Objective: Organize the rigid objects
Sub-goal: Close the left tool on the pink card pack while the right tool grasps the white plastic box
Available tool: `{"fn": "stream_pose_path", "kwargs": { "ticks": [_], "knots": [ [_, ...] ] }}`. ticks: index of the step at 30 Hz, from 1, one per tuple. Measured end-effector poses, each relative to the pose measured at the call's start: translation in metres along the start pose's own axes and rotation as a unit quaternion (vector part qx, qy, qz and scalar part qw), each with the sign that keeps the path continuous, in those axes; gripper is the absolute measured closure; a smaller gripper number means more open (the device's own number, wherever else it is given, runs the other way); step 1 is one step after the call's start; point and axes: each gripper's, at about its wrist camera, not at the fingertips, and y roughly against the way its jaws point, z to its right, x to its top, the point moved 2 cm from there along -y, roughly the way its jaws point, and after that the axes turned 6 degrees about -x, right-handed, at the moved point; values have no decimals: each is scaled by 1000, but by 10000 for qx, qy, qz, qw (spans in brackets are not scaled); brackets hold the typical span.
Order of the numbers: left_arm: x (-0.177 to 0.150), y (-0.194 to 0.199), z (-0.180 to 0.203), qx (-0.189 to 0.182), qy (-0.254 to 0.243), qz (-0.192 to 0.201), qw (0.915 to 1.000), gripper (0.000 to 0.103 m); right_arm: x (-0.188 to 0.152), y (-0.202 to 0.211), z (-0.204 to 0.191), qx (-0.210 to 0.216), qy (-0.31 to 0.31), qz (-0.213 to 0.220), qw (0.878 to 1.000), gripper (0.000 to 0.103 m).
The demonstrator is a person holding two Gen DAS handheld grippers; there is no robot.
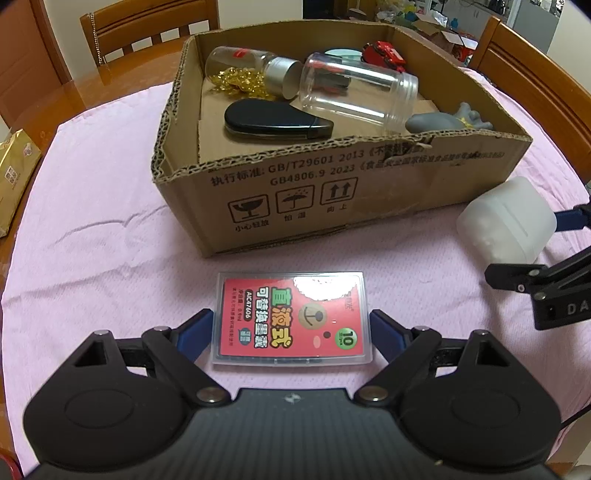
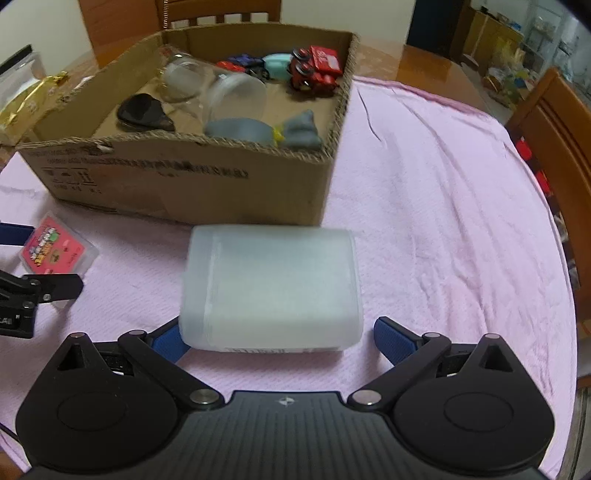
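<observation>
Partly hidden behind the white container [image 2: 271, 288], left finger [image 2: 168, 339] of right tongs [image 2: 280, 338].

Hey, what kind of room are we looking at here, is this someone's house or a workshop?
Most likely a home dining room. A round table under a pink tablecloth has wooden dining chairs around it, a cardboard box holds household odds and ends, and cluttered shelves show in the background.
</observation>
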Motion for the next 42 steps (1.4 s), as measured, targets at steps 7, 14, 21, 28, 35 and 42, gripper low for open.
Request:
{"fn": "stream_pose_path", "kwargs": {
  "ticks": [7,14,21,28,35,42],
  "knots": [
    [3,-2,-1,11,26,-8,10000,14,18,2,-6,74,104,54,9999,0],
    [3,-2,-1,12,38,-18,10000,14,27,-5,-12,108,235,13,9997,0],
    [5,-3,-2,4,57,-21,10000,14,31,-8,-13,26,359,-9,9994,5],
    [7,-3,-3,-14,75,-81,9999,14,34,-11,-11,-76,473,-98,9988,15],
    [8,-4,-4,-103,-17,-155,9998,15,32,-10,-11,30,602,-164,9980,16],
    [9,1,-4,-178,-156,-244,9994,15,31,1,-10,186,740,-167,9969,16]
  ]
}}
